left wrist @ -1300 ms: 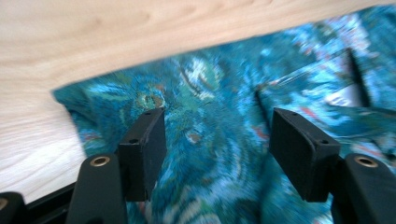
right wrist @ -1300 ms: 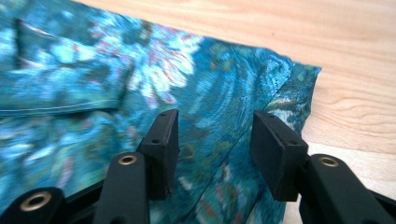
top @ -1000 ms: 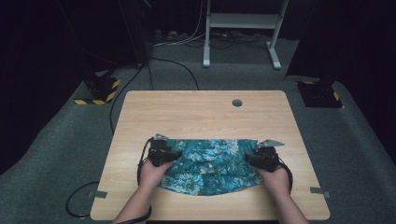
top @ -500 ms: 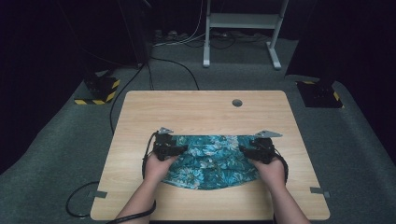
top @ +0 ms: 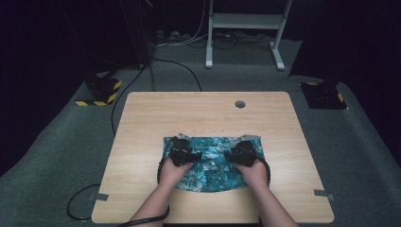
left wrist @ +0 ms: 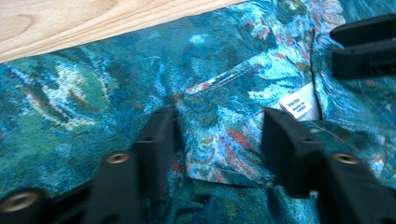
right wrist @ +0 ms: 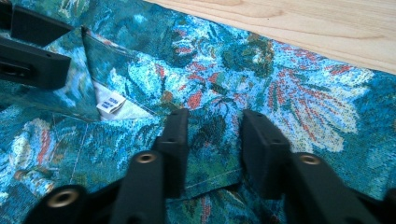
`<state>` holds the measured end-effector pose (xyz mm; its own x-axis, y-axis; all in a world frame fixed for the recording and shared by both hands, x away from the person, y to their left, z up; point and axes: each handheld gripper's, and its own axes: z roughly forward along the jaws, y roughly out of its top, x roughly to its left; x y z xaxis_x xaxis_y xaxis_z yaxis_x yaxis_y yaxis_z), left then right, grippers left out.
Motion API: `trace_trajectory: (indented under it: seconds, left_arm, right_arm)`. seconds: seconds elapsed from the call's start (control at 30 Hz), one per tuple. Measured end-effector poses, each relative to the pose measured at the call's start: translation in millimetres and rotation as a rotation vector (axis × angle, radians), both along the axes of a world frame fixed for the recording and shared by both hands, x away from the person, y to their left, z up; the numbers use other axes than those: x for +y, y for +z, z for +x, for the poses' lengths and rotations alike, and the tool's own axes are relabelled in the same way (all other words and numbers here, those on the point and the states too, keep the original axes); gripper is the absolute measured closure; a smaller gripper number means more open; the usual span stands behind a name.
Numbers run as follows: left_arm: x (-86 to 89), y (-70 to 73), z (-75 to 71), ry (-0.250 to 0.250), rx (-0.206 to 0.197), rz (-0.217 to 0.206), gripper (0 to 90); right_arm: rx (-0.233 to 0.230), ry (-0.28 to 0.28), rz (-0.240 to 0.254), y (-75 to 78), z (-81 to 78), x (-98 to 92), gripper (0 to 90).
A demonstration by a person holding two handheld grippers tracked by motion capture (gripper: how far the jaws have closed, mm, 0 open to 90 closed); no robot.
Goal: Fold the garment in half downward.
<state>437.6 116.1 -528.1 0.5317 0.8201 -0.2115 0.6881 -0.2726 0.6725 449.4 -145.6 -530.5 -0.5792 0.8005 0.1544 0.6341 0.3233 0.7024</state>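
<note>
Both grippers—our left gripper (top: 185, 152) and right gripper (top: 242, 152)—have jaws just closing on folds of the teal patterned garment (top: 213, 161) between them, label beyond.

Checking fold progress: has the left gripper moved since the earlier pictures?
Yes. The left gripper has gone inward along the cloth and toward the table's hole, away from the near edge. Its jaws have just been closing, cloth between them.

white tag (left wrist: 296, 107) on teal garment (left wrist: 93, 116) — print too blurred | no other text
</note>
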Motion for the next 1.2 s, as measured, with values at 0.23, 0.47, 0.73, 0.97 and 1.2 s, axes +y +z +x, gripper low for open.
trace_trajectory:
  seconds: [0.23, 0.47, 0.73, 0.97, 1.2]
  left_arm:
    - [2.7, -1.6, -5.6, 0.020, -0.019, -0.015, 82.7]
    - [6.3, 14.3, -10.2, 0.039, -0.073, -0.055, 84.0]
    - [11.6, 44.9, 0.3, 0.048, -0.159, -0.091, 83.6]
    - [13.1, 33.5, -16.3, 0.046, -0.152, -0.109, 83.3]
    - [13.1, 19.8, -51.9, 0.064, -0.143, -0.150, 83.3]
  right_arm:
    - [-0.045, 0.012, -0.027, 1.5, -4.0, 2.6, 86.2]
    - [-0.098, 0.018, -0.020, 14.5, -11.2, 3.5, 86.0]
    - [-0.213, 0.030, -0.013, 45.0, -9.4, 4.8, 85.6]
    - [-0.251, 0.050, -0.003, 39.0, -21.3, 4.3, 85.6]
    - [-0.231, 0.064, 0.009, 28.1, -54.1, 0.2, 85.4]
